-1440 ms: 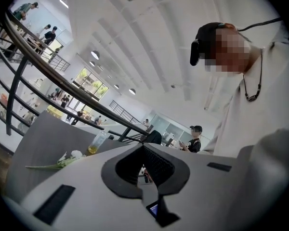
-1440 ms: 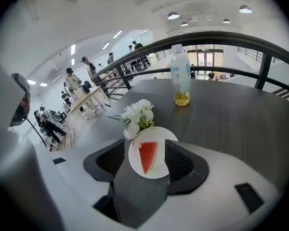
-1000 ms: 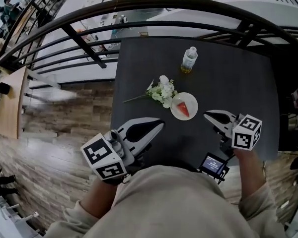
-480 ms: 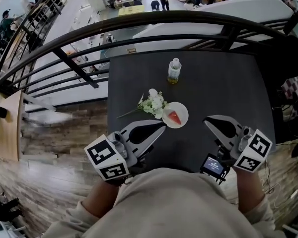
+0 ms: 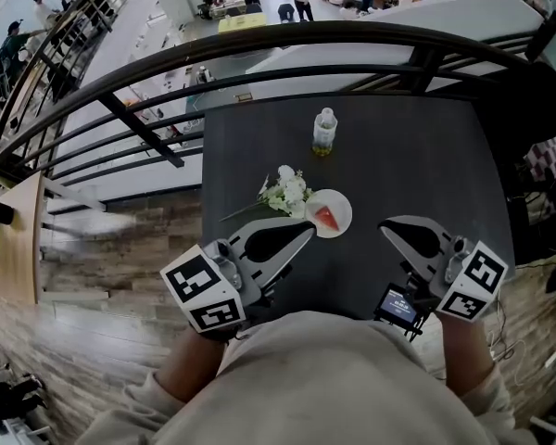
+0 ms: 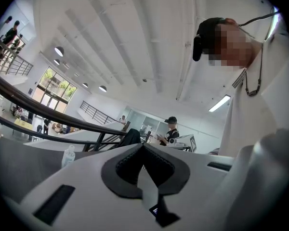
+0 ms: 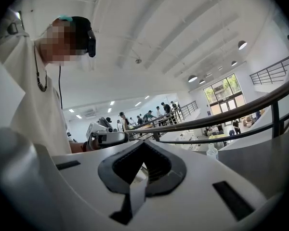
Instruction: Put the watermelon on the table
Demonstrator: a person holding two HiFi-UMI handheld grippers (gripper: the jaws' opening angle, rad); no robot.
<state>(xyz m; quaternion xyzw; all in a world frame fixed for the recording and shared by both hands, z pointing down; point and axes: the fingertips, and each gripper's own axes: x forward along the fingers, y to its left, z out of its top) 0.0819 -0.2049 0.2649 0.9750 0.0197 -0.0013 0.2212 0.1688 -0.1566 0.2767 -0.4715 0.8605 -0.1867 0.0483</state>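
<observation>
Head view, looking steeply down. A red, wedge-shaped slice of watermelon (image 5: 323, 218) lies on a small white plate (image 5: 344, 209). The plate stands on a dark desk (image 5: 417, 165), and all other positions are given relative to the plate.

A sprig of white flowers (image 5: 285, 190) lies just beside the plate on its left, its stem pointing away from it. A clear bottle (image 5: 324, 132) stands upright beyond the plate, well apart from it, toward the curved dark railing (image 5: 259, 40) that runs past the desk's far edge.

The left gripper (image 5: 307, 233) is on the plate's near left, with its tip near the plate's rim. The right gripper (image 5: 386, 224) is to the plate's right, farther from it than the left gripper. Both point away from the person, roughly level. A small lit screen (image 5: 397, 307) sits to the right of the plate and nearer the person, beneath the right gripper.

Left gripper view: the jaws are pressed together at their tips and nothing is between them. The dark pads leave only a diamond-shaped gap behind the tips.

Right gripper view: the jaws likewise meet at the tips and hold nothing.

Neither gripper touches the watermelon or the plate.
</observation>
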